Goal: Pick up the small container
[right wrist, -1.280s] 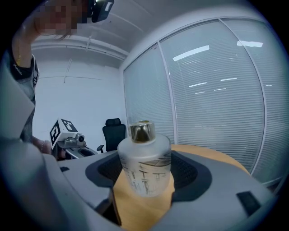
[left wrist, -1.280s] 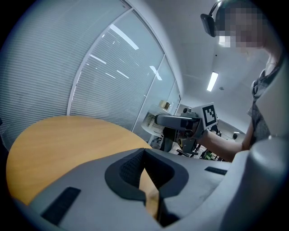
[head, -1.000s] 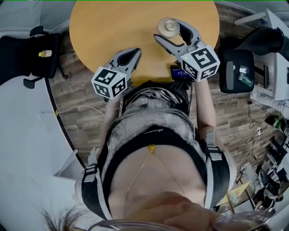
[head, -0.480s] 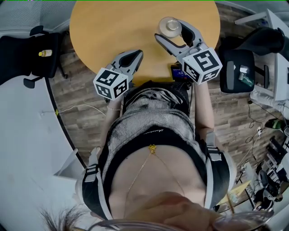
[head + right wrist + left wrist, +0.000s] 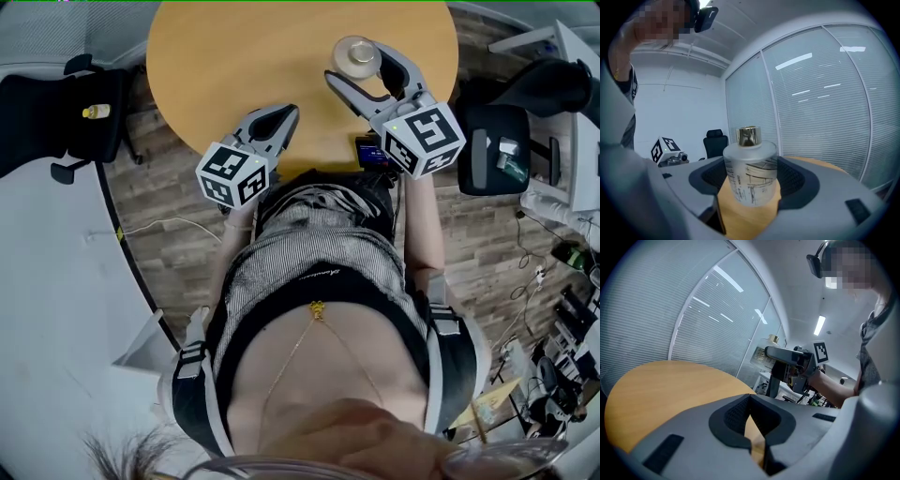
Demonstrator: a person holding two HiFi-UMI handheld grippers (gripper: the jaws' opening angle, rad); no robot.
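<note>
The small container (image 5: pixel 356 54) is a frosted glass bottle with a gold cap (image 5: pixel 749 136), over the far right part of the round wooden table (image 5: pixel 234 56). My right gripper (image 5: pixel 357 62) is shut on it, and its dark pads press the bottle's sides (image 5: pixel 751 176). The bottle leans slightly between them. My left gripper (image 5: pixel 279 116) hovers at the table's near edge with its jaws shut and nothing in them (image 5: pixel 750 399). The left gripper view also catches the right gripper (image 5: pixel 794 363) holding the container (image 5: pixel 761 356).
A black office chair (image 5: pixel 56 112) stands left of the table, and another black chair (image 5: pixel 492 145) stands to the right. A dark device (image 5: pixel 371 150) sits by the table's near edge under the right gripper. Cables lie on the wood floor (image 5: pixel 169 202). Glass walls with blinds (image 5: pixel 820 93) stand behind the table.
The right gripper has drifted slightly right with the container in it. The left gripper has also shifted a little to the right.
</note>
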